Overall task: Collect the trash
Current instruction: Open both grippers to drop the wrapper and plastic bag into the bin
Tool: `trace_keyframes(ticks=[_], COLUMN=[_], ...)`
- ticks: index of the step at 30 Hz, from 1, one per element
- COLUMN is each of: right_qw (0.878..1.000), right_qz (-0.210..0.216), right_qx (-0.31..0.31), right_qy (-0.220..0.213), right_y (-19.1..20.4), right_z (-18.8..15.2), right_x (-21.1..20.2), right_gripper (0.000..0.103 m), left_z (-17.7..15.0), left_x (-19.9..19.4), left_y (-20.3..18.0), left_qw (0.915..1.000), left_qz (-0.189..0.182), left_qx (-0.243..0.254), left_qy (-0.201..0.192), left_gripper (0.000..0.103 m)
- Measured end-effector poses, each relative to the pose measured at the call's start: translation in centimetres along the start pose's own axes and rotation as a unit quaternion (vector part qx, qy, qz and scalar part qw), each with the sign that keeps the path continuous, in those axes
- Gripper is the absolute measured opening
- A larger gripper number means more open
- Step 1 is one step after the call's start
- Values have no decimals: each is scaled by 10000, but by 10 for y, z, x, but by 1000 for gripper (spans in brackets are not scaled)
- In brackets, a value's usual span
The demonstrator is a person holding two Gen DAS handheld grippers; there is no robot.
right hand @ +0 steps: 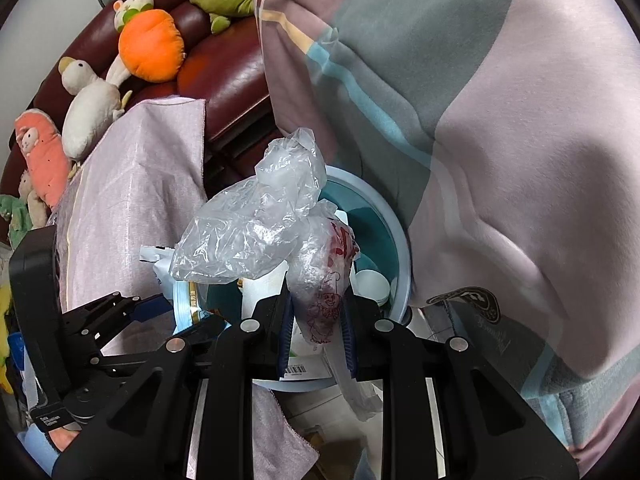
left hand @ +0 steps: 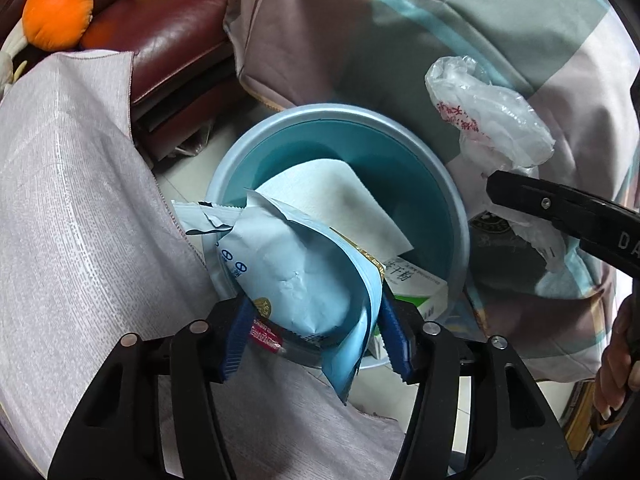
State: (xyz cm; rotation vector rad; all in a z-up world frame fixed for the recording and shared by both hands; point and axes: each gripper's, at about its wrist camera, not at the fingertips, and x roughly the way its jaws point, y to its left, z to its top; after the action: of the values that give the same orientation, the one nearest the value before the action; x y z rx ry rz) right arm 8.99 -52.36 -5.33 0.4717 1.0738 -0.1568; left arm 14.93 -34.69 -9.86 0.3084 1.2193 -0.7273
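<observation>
Right wrist: gripper (right hand: 316, 336) clamping plastic bag (right hand: 256, 228)

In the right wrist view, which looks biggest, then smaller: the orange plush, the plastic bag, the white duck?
1. Plastic bag, though it is nearest the camera, so that inflates it.
2. White duck and orange plush look about alike; I won't rank them.

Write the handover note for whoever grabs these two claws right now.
Left claw: jaws around the light blue wrapper at the bin's near rim; grip unclear. Right claw: shut on the clear plastic bag, held above the bin. Blue bin already holds a white paper sheet and a small carton. Left to do: drop both pieces in.
</observation>
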Motion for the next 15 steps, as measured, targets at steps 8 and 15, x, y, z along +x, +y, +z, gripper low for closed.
trace_keyframes(ticks=[8,15], right_qw=[10000,9999], right_qz=[-5,-36], right_qx=[-48,-116], right_qy=[13,17], right_y=[6,10], right_z=[4,4], right_x=[5,4], right_gripper=[20,22], left_z=[0,-8], left_x=[-13,-26], left_y=[9,14], left_qw=[9995,9991], left_qz=[109,99], left_qx=[-185,-262], left_qy=[-224,-304], left_gripper=[84,87])
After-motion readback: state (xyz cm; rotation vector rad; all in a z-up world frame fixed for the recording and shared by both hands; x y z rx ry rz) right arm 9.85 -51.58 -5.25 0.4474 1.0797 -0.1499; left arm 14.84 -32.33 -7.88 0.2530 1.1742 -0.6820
